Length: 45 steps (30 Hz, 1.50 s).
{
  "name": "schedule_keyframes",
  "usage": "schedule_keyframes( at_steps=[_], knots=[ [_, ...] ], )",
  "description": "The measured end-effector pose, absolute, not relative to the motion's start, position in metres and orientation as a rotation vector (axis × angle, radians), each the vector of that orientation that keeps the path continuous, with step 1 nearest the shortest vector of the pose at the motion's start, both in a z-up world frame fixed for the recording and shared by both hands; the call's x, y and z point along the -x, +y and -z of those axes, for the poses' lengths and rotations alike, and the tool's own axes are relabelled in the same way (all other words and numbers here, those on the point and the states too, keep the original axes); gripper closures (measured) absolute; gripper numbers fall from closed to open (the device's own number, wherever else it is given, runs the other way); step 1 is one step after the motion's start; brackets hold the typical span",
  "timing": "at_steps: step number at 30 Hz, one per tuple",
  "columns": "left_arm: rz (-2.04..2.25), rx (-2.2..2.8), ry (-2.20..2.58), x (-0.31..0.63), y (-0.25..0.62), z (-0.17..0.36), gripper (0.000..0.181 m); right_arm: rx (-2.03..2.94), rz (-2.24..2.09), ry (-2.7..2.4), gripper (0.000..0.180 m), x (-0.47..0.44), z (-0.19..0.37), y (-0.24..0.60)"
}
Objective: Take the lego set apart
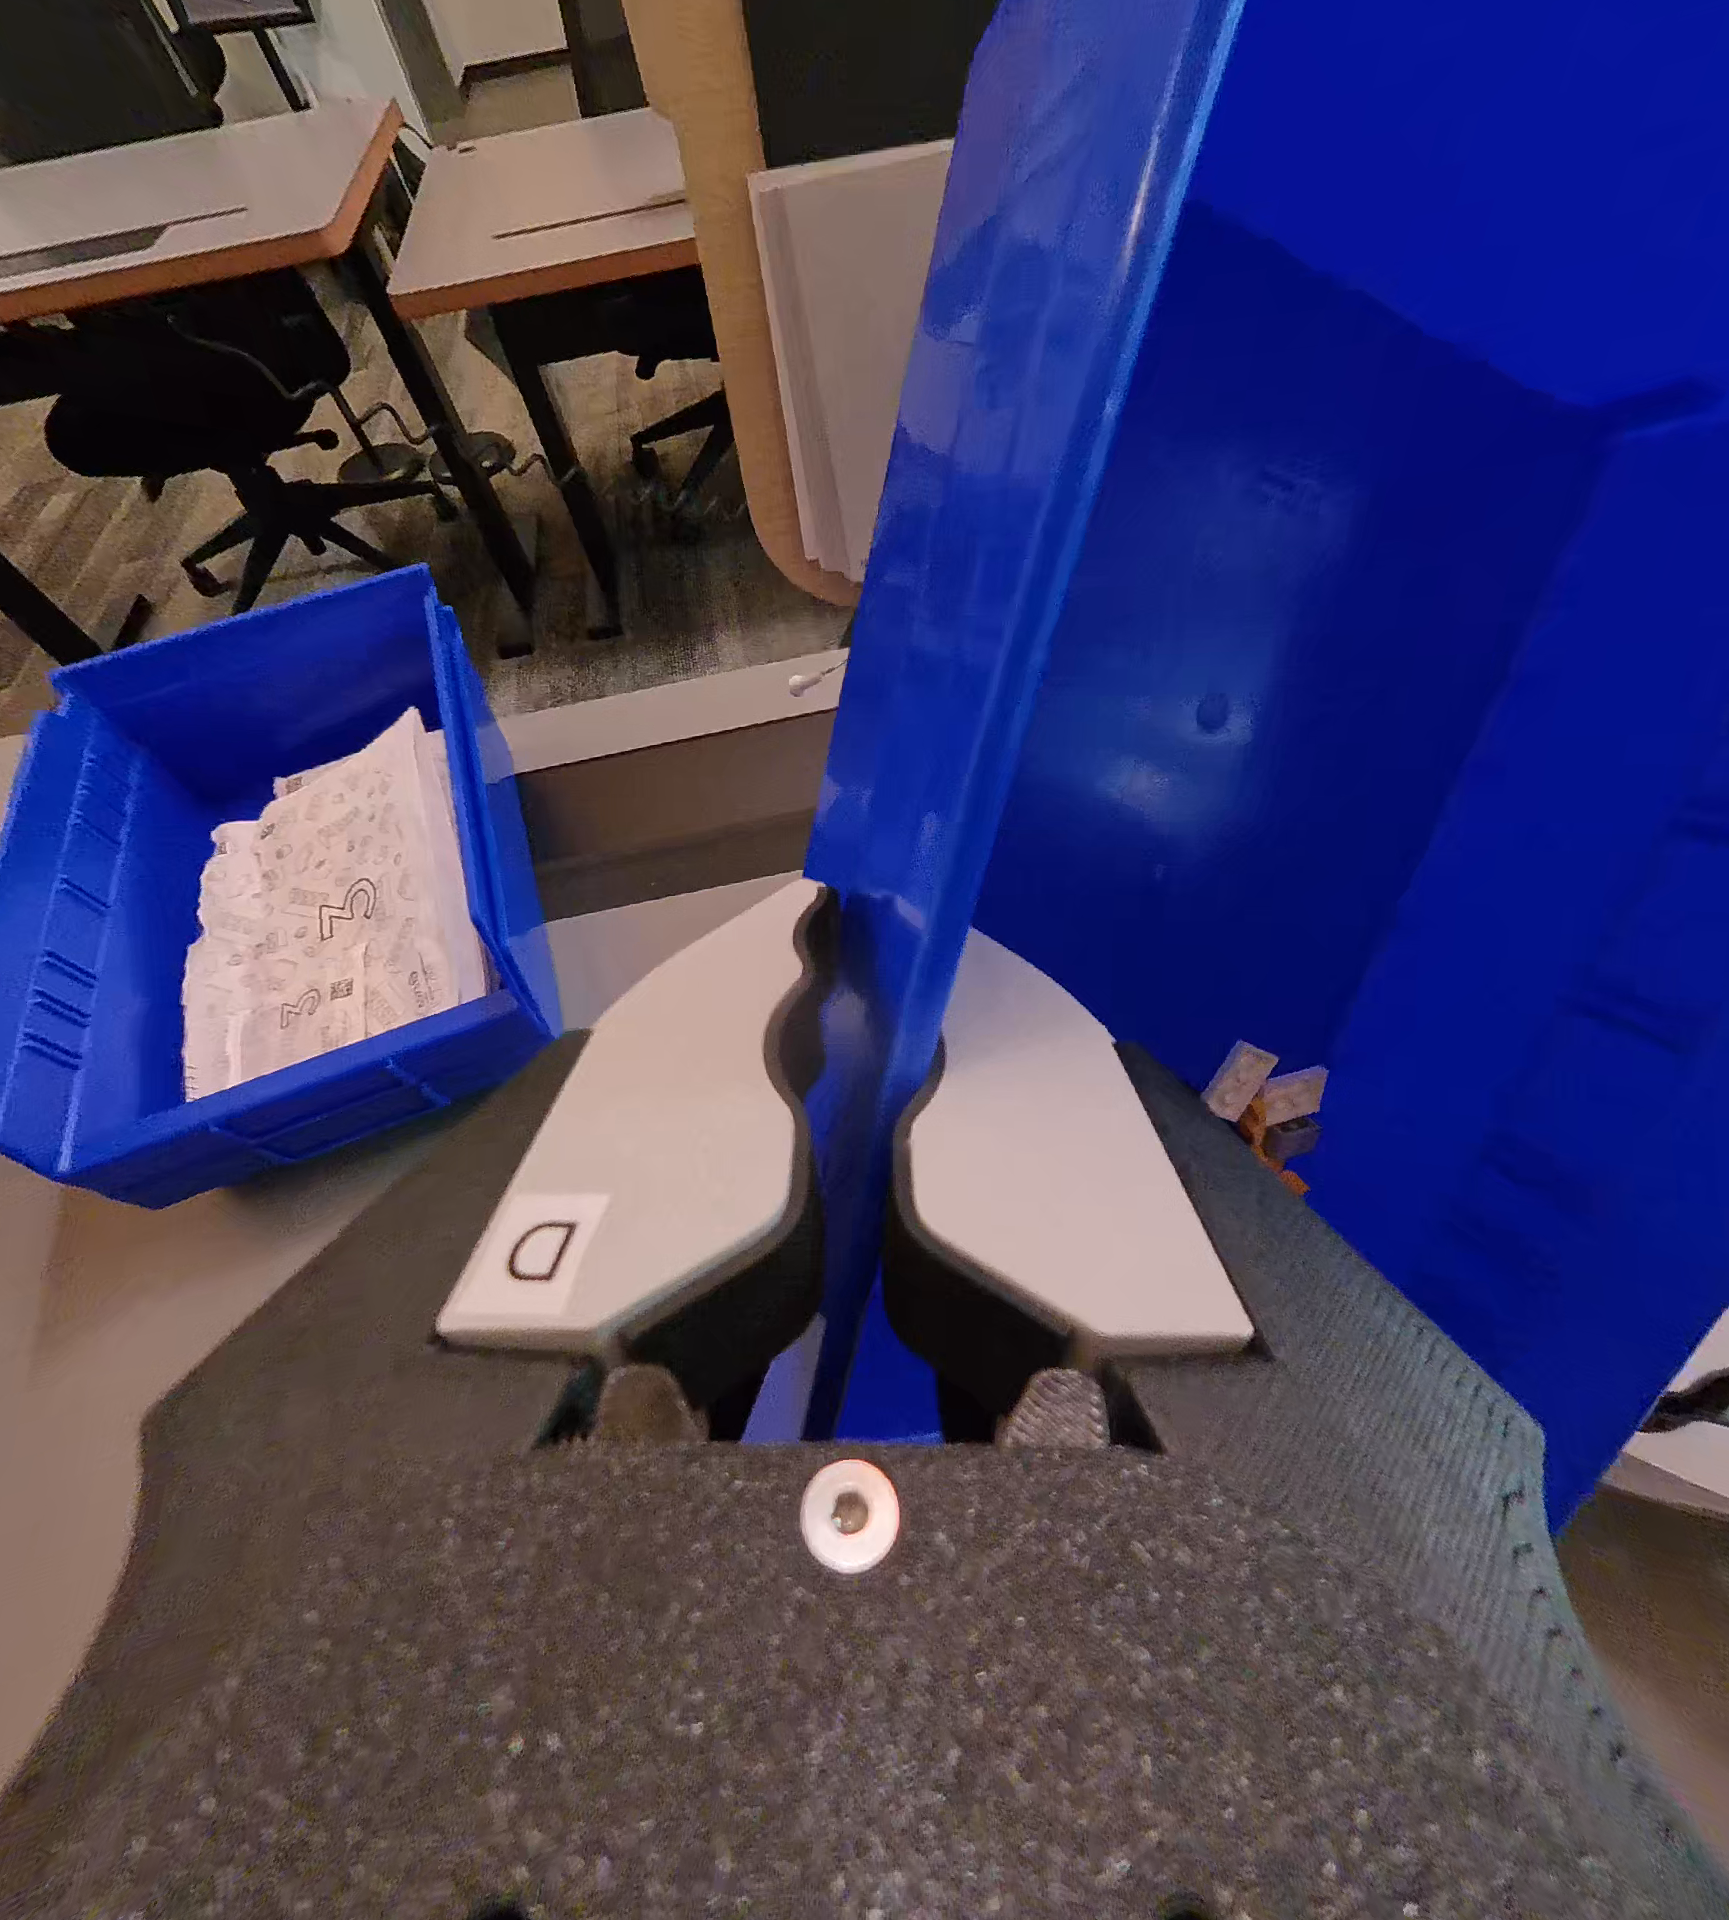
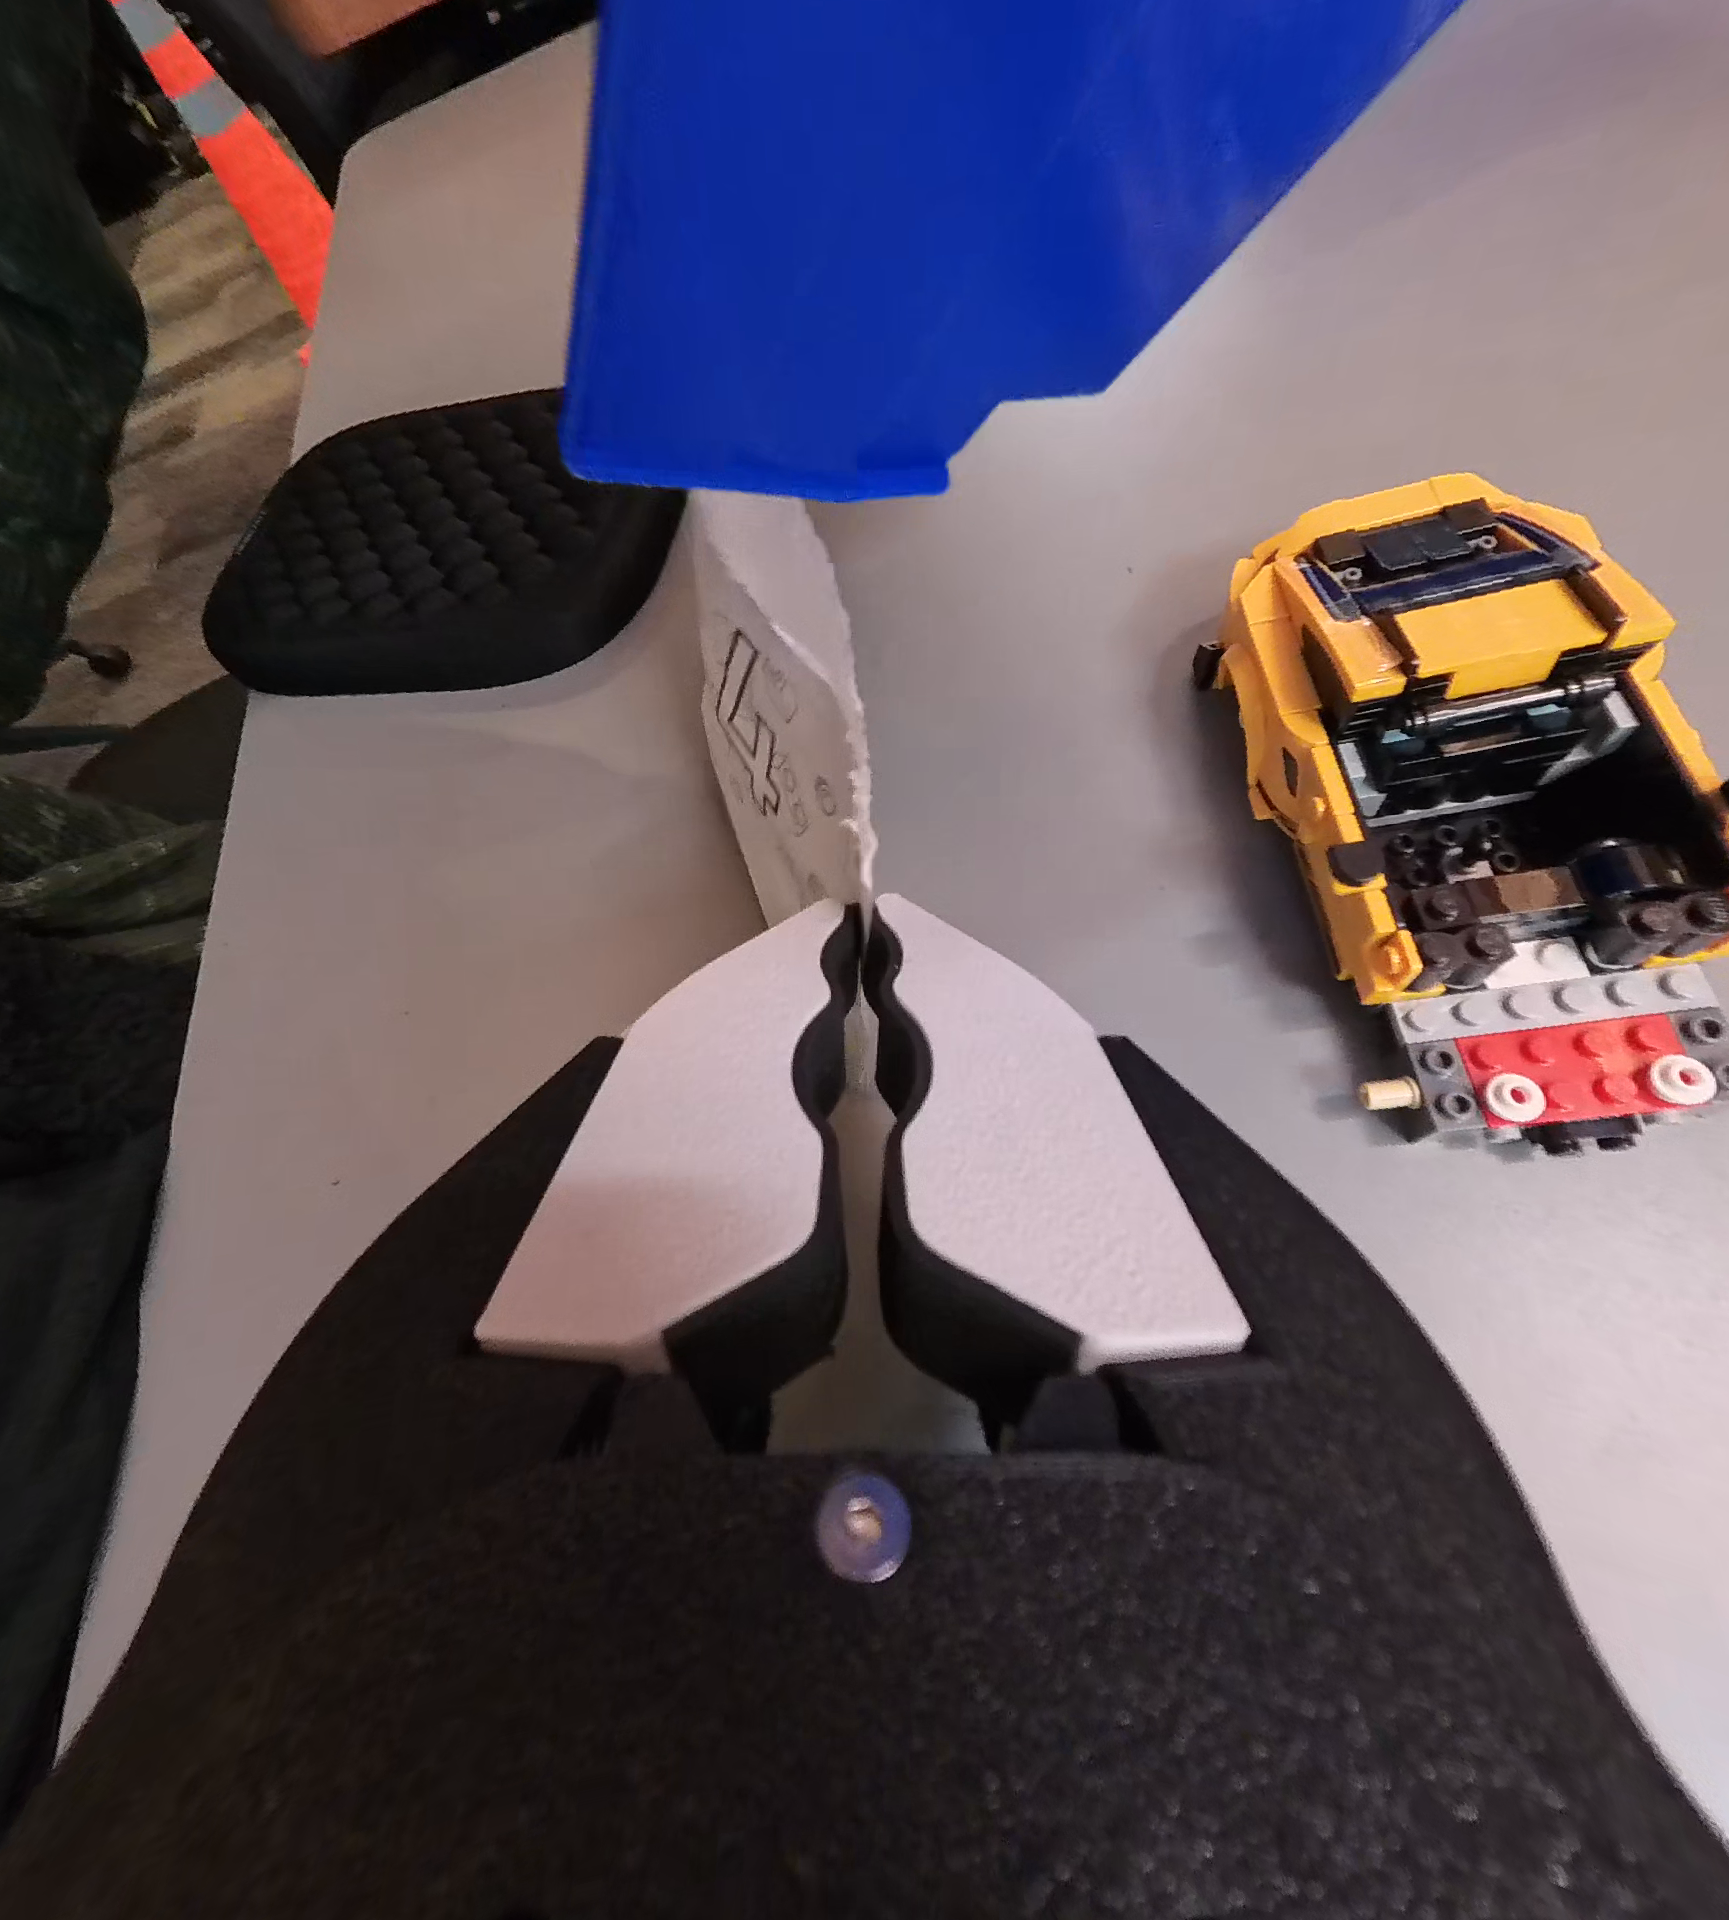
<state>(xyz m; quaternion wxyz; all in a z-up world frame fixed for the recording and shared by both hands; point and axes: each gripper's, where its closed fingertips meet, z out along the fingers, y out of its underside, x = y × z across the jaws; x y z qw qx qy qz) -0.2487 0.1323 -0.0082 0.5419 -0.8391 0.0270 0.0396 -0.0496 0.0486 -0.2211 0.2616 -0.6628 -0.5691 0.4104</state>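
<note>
The left gripper (image 1: 855,1049) is pinching the rim wall of a tilted blue bin (image 1: 1359,623), its jaws pressed tight on the thin plastic edge. The bin is tipping up so that its open inside is facing the left wrist camera, and a few small loose lego pieces (image 1: 1265,1091) are sitting at its low corner, just beside the right finger. What the bin's lower edge is resting on is hidden, so I cannot tell whether it is touching the table.

The right gripper (image 2: 862,920) is clamping a torn white paper bag (image 2: 787,727) by its ragged edge, jaws closed on the sheet. The bag is running up to the lower edge of the same blue bin (image 2: 891,229), which is hanging over it in the right wrist view.

The lego set, a partly stripped yellow lego car (image 2: 1494,810), is sitting on the grey table (image 2: 1099,727) to the right of the gripper, well apart from the bag and bin, with bare tabletop lying between and in front of it.

A second blue bin (image 1: 91,987) is standing near the table's far left edge, holding more printed paper bags (image 1: 340,914). A black chair seat (image 2: 434,540) is sitting just off the table edge on the right gripper's left.
</note>
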Motion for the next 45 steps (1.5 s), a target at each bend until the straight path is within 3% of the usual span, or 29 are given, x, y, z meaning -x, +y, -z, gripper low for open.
schedule_keyframes(
  at_steps=[9, 29, 45],
  knots=[
    [0.054, 1.973, 0.079, 0.237, 0.127, -0.001, 0.172, 1.79, -1.085, -1.537, 0.18, 0.05, 0.222, 0.051],
    [-0.149, 2.014, 0.069, 0.251, 0.127, 0.022, 0.173, 1.466, -0.864, -1.584, 0.18, 0.052, 0.208, 0.047],
    [-0.393, 1.86, 0.059, 0.242, 0.103, -0.001, 0.173, 1.716, -1.098, -1.41, 0.18, 0.05, 0.208, 0.052]
  ],
)
